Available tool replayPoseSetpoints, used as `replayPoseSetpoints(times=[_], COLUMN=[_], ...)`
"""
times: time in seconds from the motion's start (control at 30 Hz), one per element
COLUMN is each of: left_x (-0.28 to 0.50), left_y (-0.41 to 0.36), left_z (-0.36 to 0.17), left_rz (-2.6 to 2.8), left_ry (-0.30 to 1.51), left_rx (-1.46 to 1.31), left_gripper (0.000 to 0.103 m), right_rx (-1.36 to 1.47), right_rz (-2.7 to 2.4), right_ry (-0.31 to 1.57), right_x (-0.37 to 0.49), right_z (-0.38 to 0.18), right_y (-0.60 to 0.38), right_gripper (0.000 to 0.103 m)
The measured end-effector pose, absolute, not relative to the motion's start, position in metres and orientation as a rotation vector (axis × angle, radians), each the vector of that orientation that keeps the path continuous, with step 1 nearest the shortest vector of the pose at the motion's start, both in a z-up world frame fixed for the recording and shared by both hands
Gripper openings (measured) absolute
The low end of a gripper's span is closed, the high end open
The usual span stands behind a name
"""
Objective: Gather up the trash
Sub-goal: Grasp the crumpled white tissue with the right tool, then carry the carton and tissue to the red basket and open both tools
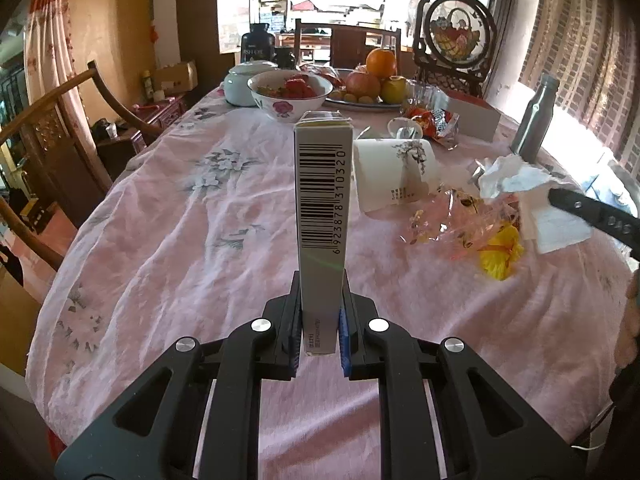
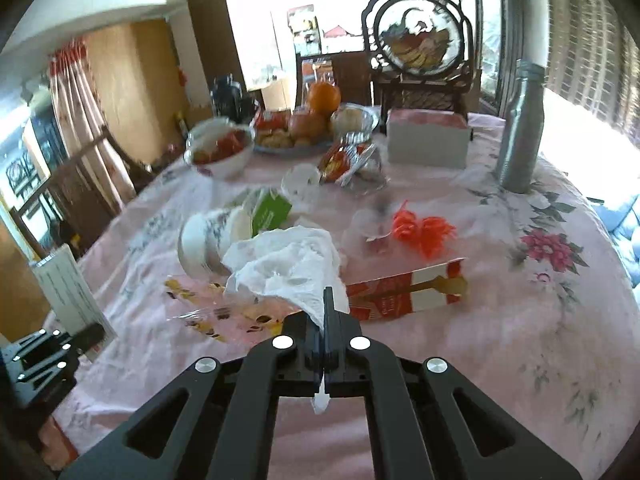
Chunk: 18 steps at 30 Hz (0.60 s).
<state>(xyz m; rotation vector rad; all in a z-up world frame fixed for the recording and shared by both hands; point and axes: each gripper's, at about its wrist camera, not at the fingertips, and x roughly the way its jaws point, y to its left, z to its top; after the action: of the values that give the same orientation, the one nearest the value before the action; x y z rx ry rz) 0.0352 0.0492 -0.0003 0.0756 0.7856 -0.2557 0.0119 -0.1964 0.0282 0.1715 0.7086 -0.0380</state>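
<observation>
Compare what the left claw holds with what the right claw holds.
The left claw grips a rigid grey carton with a barcode; the right claw pinches a soft white crumpled tissue. The carton stands straight and keeps its shape; the tissue billows loosely. Both are held clear above the pink tablecloth.

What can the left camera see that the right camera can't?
Only the left wrist view shows the barcode on the slim box that the left gripper holds, and a yellow wrapper.

Only the right wrist view shows an orange bow and a red and white carton.

Both show the crumpled tissue in the right gripper, the fruit plate and the metal bottle.
</observation>
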Motion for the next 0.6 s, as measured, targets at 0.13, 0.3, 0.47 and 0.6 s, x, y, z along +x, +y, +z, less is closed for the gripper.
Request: replayPoseSetpoints(times=[0.13,0.3,0.47,0.6], left_x=[0.026,0.013,-0.002,-0.017], left_y=[0.051,0.056,0.065,0.077], left_z=[0.004,0.014,0.023,0.031], left_rz=[-0.244,-0.228,-0.198,-0.160], left_ry=[0.767,0.740,0.711,0.686], left_rx=[0.076,0.072,0.067,0.062], left_gripper=[0.016,0.016,0.016,0.016], right_rx=[0.184,0.175,0.173,0.155], right_rz=[-0.041,0.002,0.091,0.185], right_ry=[0.645,0.560,0.529,0.528], right_x=[-0.007,-0.032,-0.053,-0.069], right_z=[0.041,0.059,0.068,0.073], right_y=[-0.199,-0.192,-0.172,-0.146], right_gripper=[0.002,0.002,0.002,0.002])
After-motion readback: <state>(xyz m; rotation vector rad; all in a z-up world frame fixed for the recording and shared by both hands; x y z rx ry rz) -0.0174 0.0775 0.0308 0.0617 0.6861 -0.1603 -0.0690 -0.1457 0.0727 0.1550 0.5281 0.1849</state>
